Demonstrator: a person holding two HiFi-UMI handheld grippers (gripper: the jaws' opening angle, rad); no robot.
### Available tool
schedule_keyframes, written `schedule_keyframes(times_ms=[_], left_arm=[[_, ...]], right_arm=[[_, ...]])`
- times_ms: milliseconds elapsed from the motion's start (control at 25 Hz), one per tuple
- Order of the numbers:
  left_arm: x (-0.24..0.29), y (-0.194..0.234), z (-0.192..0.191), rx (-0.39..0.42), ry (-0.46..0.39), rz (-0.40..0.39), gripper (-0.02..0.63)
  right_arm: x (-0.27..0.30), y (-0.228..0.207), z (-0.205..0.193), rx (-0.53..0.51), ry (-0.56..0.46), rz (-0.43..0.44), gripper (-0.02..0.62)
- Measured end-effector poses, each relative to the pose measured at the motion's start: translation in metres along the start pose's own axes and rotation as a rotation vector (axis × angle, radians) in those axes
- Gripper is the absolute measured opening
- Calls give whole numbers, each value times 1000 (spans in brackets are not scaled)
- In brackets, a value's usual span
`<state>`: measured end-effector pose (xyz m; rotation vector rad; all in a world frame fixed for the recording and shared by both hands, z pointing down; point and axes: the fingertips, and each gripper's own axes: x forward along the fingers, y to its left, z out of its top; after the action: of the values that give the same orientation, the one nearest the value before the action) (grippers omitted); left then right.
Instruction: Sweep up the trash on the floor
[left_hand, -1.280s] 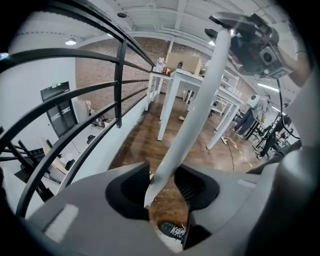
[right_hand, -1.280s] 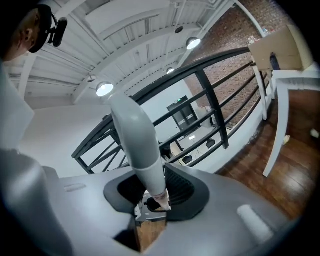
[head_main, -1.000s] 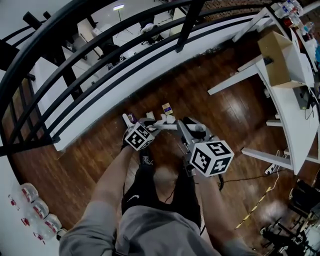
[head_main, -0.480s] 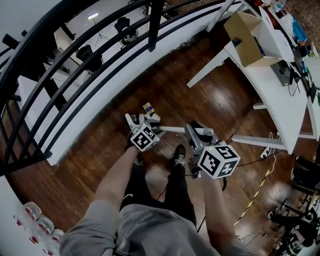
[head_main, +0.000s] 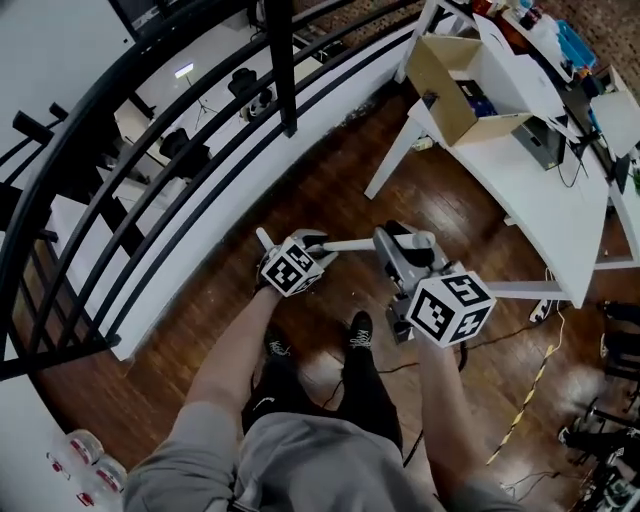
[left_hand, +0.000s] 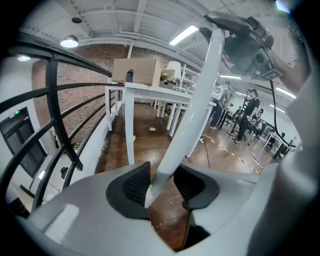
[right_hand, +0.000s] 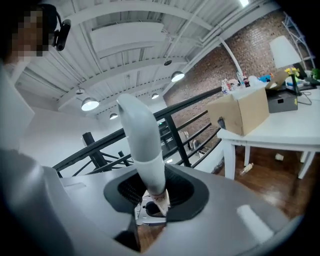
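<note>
A white broom handle (head_main: 352, 244) runs level between my two grippers in the head view. My left gripper (head_main: 290, 243) has its jaws closed on one end of the handle (left_hand: 186, 115); they have just been closing a little. My right gripper (head_main: 388, 242) grips the same handle (right_hand: 145, 150) near its thicker rounded end. Small light crumbs (left_hand: 160, 222) lie on the brown wood floor (head_main: 330, 180) under the left gripper. A scrap (left_hand: 152, 129) lies farther off by the table legs. The broom's head is in no view.
A black railing (head_main: 200, 120) on a white kerb borders the floor on the left. A white table (head_main: 540, 190) with an open cardboard box (head_main: 450, 85) stands at the upper right. A bottle (right_hand: 247, 169) lies under it. Cables (head_main: 520, 410) trail at lower right. People stand far off (left_hand: 250, 112).
Both grippers have risen with the handle, and the view has swung toward the table. The small box and scraps seen on the floor by the left gripper earlier are out of sight.
</note>
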<state>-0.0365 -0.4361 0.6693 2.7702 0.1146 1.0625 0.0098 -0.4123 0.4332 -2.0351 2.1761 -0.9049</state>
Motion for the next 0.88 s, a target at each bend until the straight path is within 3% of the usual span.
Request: schedule_keyframes(times_ms=[160, 280, 600, 880], left_arm=[[22, 17, 52, 13, -65, 8, 149], [53, 25, 69, 0, -96, 3, 149], [121, 31, 47, -61, -121, -54, 150], [98, 22, 8, -93, -89, -45, 152]], right_arm=[[0, -19, 39, -77, -35, -15, 89], [7, -42, 45, -124, -27, -27, 89], [39, -71, 7, -223, 31, -46, 91], [40, -45, -20, -211, 70, 0, 91]])
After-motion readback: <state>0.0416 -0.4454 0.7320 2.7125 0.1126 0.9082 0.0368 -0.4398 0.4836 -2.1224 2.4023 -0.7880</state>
